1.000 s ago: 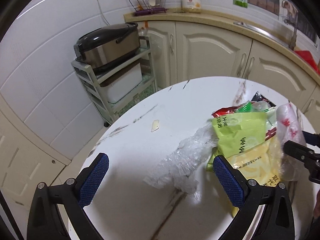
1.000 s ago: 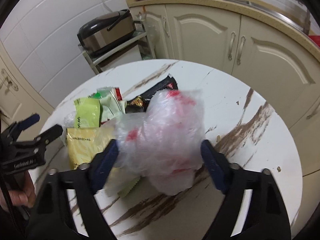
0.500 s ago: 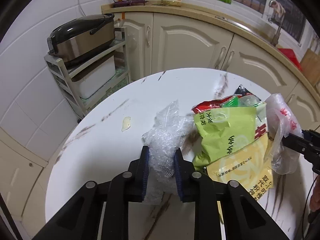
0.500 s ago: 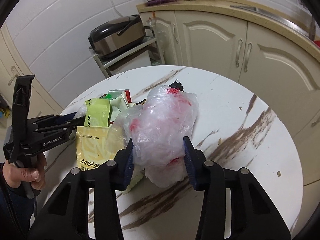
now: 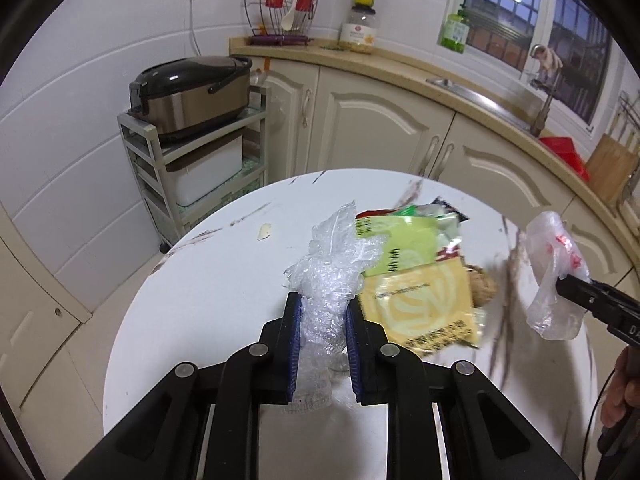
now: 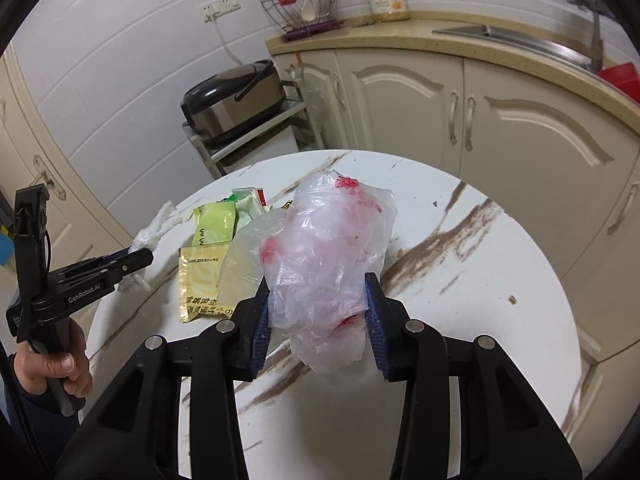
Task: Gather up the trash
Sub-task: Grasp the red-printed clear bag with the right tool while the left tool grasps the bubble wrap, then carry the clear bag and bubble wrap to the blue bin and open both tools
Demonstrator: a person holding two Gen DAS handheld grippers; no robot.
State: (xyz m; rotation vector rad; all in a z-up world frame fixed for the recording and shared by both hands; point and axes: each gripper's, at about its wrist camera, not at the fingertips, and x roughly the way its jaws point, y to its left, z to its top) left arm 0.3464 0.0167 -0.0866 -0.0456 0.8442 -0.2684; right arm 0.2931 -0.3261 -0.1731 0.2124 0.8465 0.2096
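My left gripper (image 5: 320, 304) is shut on a crumpled clear plastic wrap (image 5: 332, 264) and holds it above the round white table (image 5: 208, 280). My right gripper (image 6: 318, 286) is shut on a clear plastic bag with red print (image 6: 328, 240), lifted off the table; the bag also shows in the left wrist view (image 5: 554, 276). On the table lie a yellow snack packet (image 5: 424, 304), a green packet (image 5: 400, 244) and other wrappers (image 5: 448, 212). A brown lump (image 5: 484, 284) lies beside the yellow packet.
A small pale scrap (image 5: 264, 232) lies on the table's far left. Crumbs (image 6: 512, 300) lie at the right side. A shelf cart with a rice cooker (image 5: 192, 92) stands behind the table. Cream cabinets (image 5: 384, 120) and a counter with a sink (image 5: 460, 88) run along the back.
Both grippers closed, the left on the clear wrap, the right on the red-print bag. Both have since lifted their loads off the table, uncovering the brown lump.
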